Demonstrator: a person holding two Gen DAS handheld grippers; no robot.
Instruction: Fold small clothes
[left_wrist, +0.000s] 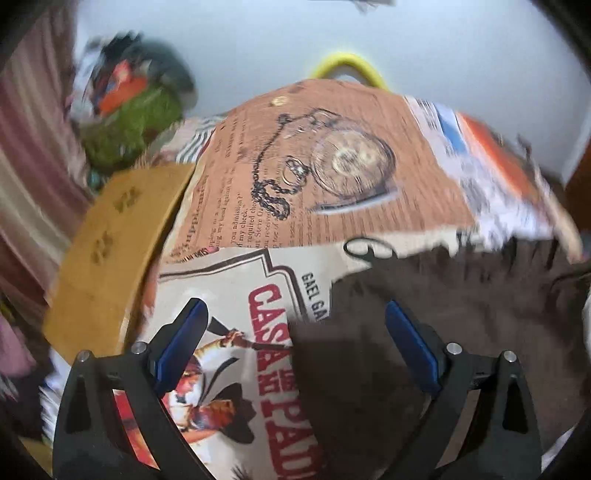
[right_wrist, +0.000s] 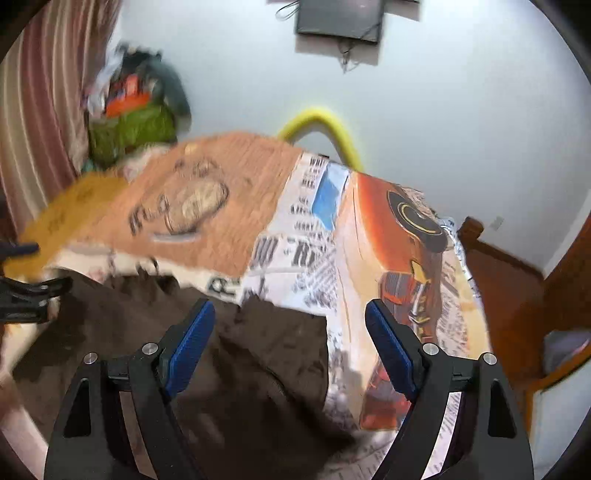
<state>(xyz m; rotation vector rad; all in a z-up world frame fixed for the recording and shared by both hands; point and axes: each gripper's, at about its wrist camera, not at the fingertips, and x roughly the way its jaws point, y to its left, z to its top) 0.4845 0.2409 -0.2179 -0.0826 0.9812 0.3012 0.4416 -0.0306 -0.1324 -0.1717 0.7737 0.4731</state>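
Brown cloth (left_wrist: 443, 325) is lying spread on a printed cover (left_wrist: 332, 155) that is draping the work surface; the cloth is showing again in the right wrist view (right_wrist: 258, 354), reaching from the left edge toward the middle and ending beside the newspaper-print and orange panels. Left gripper (left_wrist: 295, 336) is hovering at the cloth's left edge with its blue pads (left_wrist: 184, 343) spread wide apart, one over the red-lettered poster print, the other over the brown fabric, gripping nothing. Whether the pads are touching the fabric cannot be told. Right gripper (right_wrist: 290, 343) is likewise hanging over the cloth's right part with its fingers (right_wrist: 388, 347) wide apart and nothing between them; its right pad is sitting over the printed cover, its left over the brown fabric. A yellow board (left_wrist: 110, 258) with paw marks is lying at the cover's left side. A yellow hoop (right_wrist: 321, 125) is rising behind the far edge against the pale wall. A pile of green and orange things (right_wrist: 133, 118) is sitting near the striped curtain (right_wrist: 44, 110). Both views are blurred.
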